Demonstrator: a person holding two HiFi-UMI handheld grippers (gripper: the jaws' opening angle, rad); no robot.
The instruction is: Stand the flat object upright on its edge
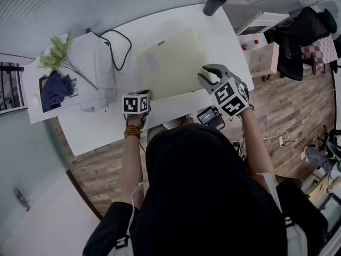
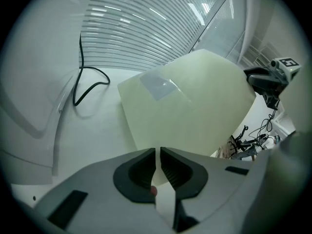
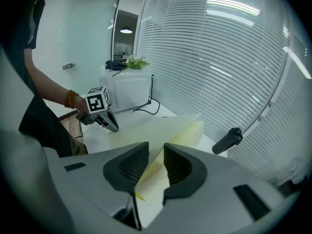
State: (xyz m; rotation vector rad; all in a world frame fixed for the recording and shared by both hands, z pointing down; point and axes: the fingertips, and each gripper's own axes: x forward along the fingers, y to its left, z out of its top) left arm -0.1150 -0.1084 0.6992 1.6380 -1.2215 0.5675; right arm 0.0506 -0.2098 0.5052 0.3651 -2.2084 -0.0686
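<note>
A pale yellow flat board lies in the middle of the white table. My right gripper is shut on the board's right edge, which runs between the pads. That side looks a little raised, since the yellower underside shows. My left gripper is at the board's near left corner. Its jaws stand almost together with a thin pale strip of the board between them. The left gripper view shows the right gripper at the board's far side. The right gripper view shows the left gripper at the corner.
A white appliance with a looping black cable stands left of the board, with flowers beside it. A black cylinder stands at the table's far edge. A small screen device sits at the near edge. Window blinds close off the far side.
</note>
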